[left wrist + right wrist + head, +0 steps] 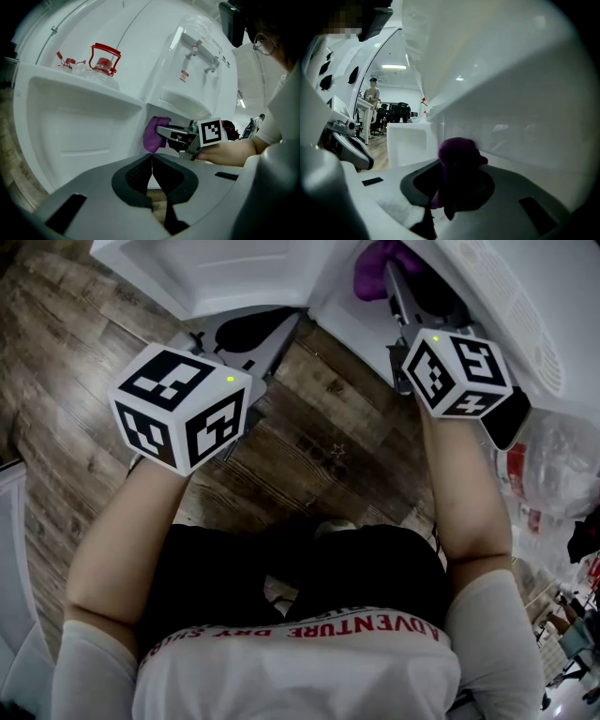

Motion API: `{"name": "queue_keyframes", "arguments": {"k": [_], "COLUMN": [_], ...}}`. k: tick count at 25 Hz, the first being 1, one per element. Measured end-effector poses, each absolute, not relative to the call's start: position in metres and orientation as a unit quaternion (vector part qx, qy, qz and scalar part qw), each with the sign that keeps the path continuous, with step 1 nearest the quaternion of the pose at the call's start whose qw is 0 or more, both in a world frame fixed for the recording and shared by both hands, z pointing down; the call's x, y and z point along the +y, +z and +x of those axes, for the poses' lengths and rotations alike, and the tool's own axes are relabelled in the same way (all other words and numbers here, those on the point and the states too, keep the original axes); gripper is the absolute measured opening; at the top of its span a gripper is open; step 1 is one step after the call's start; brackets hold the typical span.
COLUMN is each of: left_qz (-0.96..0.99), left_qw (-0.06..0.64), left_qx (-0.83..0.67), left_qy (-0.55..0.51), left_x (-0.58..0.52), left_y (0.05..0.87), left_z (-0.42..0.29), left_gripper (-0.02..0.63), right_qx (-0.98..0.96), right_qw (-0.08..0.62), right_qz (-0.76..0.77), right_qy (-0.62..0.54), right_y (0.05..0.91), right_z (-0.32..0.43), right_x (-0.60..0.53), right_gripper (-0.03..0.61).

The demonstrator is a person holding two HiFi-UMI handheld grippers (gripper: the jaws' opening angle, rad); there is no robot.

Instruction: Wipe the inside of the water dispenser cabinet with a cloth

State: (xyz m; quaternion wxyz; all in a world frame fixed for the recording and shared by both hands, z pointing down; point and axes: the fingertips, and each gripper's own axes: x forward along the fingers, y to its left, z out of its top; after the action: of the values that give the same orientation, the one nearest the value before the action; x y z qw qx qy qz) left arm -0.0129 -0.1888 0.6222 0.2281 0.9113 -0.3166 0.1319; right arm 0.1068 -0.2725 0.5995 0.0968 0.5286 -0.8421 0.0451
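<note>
- Nearest, over the wood floor [319, 427]: left gripper [151, 158], jaws pressed together with nothing between them, aimed at the open cabinet door [79, 122].
- Just beyond, to its right: right gripper [452, 187], clamped on the purple cloth [458, 152], tips reaching into the cabinet [525, 136] of the white water dispenser [220, 89].
- Inside the cabinet mouth: cloth and jaw tips, with the cloth up against the white inner wall, close to the door's hinge edge.
- Cloth bunched into a lump, long axis in line with the jaws, bulk bulging past the tips and pointing deeper into the cabinet, a tail trailing back between the jaws.
- Farther up the dispenser: two taps [201, 54] above a shallow recess.
- Farthest, past the door's upper edge: clear bottle [104, 58] with a red handle.
</note>
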Motion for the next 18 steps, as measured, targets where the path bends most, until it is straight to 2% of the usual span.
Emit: {"name": "queue_keyframes", "arguments": {"k": [18], "left_qz": [0.907], "left_qw": [0.223], "left_qx": [-0.325], "left_qy": [0.149], "left_x": [-0.19], "left_y": [0.634], "left_z": [-0.018], "left_gripper": [0.028], "right_qx": [-0.823], "right_qw": [0.097], "right_qz": [0.556], "right_qy": [0.067], "right_y": [0.645], "right_z": [0.119], "right_x": [-0.279], "right_gripper": [0.063]}}
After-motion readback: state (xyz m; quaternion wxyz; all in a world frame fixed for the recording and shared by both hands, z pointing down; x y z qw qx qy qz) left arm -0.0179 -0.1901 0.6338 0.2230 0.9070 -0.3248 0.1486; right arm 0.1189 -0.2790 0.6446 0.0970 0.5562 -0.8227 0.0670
